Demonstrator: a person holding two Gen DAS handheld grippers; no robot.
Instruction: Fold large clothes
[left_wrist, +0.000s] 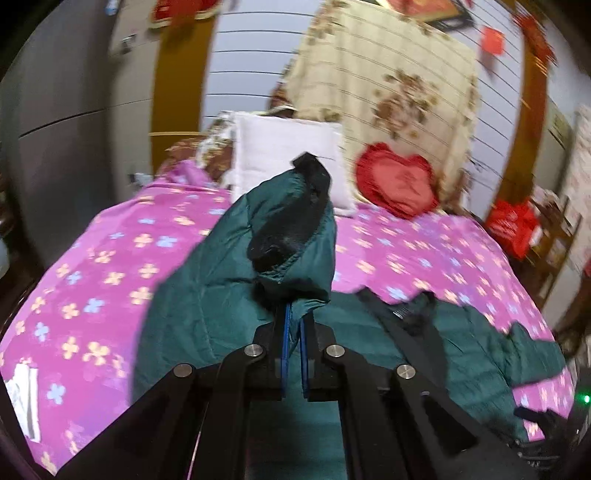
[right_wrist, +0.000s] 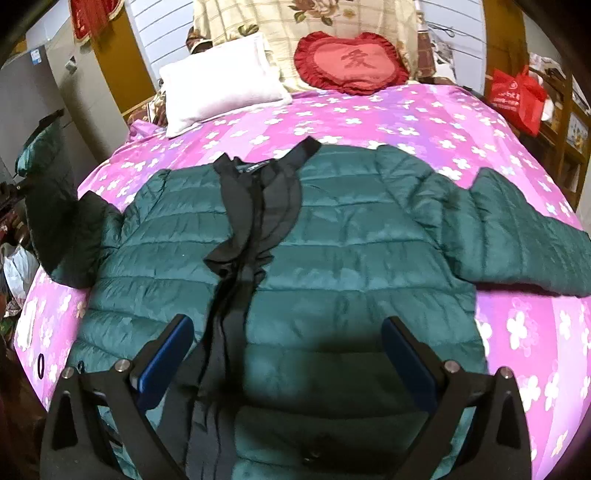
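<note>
Left gripper (left_wrist: 293, 325): clamped on the green jacket's (right_wrist: 332, 251) sleeve (left_wrist: 236, 266), lifted above the bed (right_wrist: 406, 118).
Right gripper (right_wrist: 288, 354): jaws wide, empty, over the jacket's front.

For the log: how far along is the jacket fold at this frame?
Early. Done: the green puffer jacket lies front up on the pink bedspread. In hand: the left gripper is shut on the cuff of one sleeve and holds it raised off the bed. The right gripper is open above the hem. Left: the other sleeve is spread out and the body is unfolded.
</note>
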